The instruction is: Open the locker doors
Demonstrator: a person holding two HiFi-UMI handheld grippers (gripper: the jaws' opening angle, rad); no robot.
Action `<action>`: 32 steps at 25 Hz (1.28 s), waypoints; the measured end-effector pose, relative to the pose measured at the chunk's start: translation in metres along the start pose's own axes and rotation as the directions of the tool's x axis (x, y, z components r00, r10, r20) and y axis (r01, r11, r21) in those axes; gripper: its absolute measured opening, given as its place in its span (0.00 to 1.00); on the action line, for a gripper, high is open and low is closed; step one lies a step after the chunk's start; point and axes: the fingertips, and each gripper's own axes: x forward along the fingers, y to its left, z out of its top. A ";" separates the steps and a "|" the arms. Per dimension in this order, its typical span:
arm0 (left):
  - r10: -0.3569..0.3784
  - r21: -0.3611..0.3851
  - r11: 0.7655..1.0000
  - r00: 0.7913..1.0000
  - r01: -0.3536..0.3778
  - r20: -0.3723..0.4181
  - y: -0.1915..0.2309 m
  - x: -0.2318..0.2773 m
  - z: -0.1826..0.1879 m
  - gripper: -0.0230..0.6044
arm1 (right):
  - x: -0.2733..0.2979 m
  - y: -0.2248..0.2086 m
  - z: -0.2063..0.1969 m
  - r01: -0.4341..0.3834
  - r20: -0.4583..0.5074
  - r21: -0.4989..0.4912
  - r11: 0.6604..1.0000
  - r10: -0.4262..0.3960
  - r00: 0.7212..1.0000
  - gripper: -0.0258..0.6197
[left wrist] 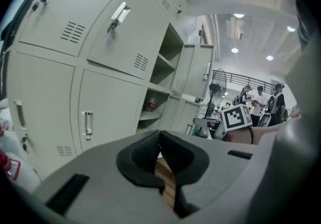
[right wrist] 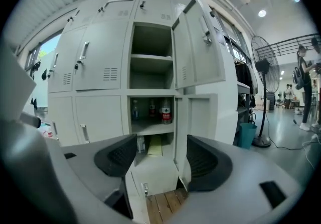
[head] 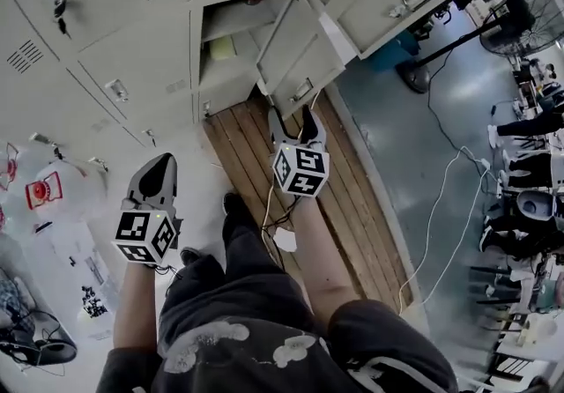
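Observation:
The grey lockers fill the top of the head view. The middle column stands open, its doors swung out to the right, also seen from above. Bottles stand on one shelf, with a yellow item below. The lowest door in that column looks shut or nearly so. My right gripper is open and empty, just in front of the open column. My left gripper is shut on nothing, pointing at the closed left doors.
Wooden planks lie on the floor before the lockers. A standing fan, a white cable and chairs are at the right. A teal bin stands by the open doors. People stand far off on the right.

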 end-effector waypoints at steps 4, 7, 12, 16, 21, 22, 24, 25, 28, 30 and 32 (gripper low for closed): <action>0.057 0.006 0.998 0.997 -0.057 0.043 0.023 -0.063 0.025 0.05 | -0.021 0.060 0.042 -0.061 0.045 -0.006 0.998 0.061 0.997 0.51; 0.102 0.011 0.995 0.990 -0.104 0.095 0.040 -0.111 0.048 0.05 | -0.039 0.111 0.079 -0.122 0.099 -0.015 0.992 0.123 0.987 0.51; 0.193 0.017 0.980 0.966 -0.199 0.172 0.076 -0.186 0.082 0.05 | -0.064 0.205 0.141 -0.244 0.194 -0.040 0.969 0.247 0.949 0.51; 0.282 -0.006 0.958 0.934 -0.287 0.218 0.105 -0.236 0.103 0.05 | -0.078 0.279 0.173 -0.359 0.220 -0.090 0.929 0.370 0.903 0.51; 0.389 -0.007 0.915 0.875 -0.404 0.288 0.137 -0.286 0.138 0.05 | -0.082 0.363 0.210 -0.499 0.244 -0.144 0.855 0.519 0.819 0.51; 0.411 -0.011 0.904 0.861 -0.428 0.300 0.143 -0.295 0.143 0.05 | -0.083 0.379 0.217 -0.527 0.248 -0.156 0.836 0.549 0.798 0.51; 0.453 -0.022 0.882 0.832 -0.471 0.321 0.154 -0.311 0.153 0.05 | -0.086 0.410 0.230 -0.581 0.256 -0.176 0.794 0.607 0.752 0.51; 0.472 -0.028 0.871 0.818 -0.491 0.329 0.159 -0.319 0.157 0.05 | -0.088 0.425 0.237 -0.609 0.260 -0.183 0.772 0.635 0.727 0.51; 0.528 -0.039 0.835 0.777 -0.550 0.342 0.173 -0.340 0.168 0.05 | -0.094 0.472 0.255 -0.689 0.272 -0.204 0.696 0.716 0.643 0.51; 0.568 -0.045 0.805 0.746 -0.591 0.347 0.182 -0.353 0.175 0.05 | -0.097 0.504 0.265 -0.737 0.273 -0.221 0.639 0.766 0.582 0.51; 0.604 -0.056 0.775 0.714 -0.629 0.354 0.191 -0.364 0.183 0.05 | -0.099 0.534 0.272 -0.778 0.266 -0.240 0.581 0.810 0.523 0.51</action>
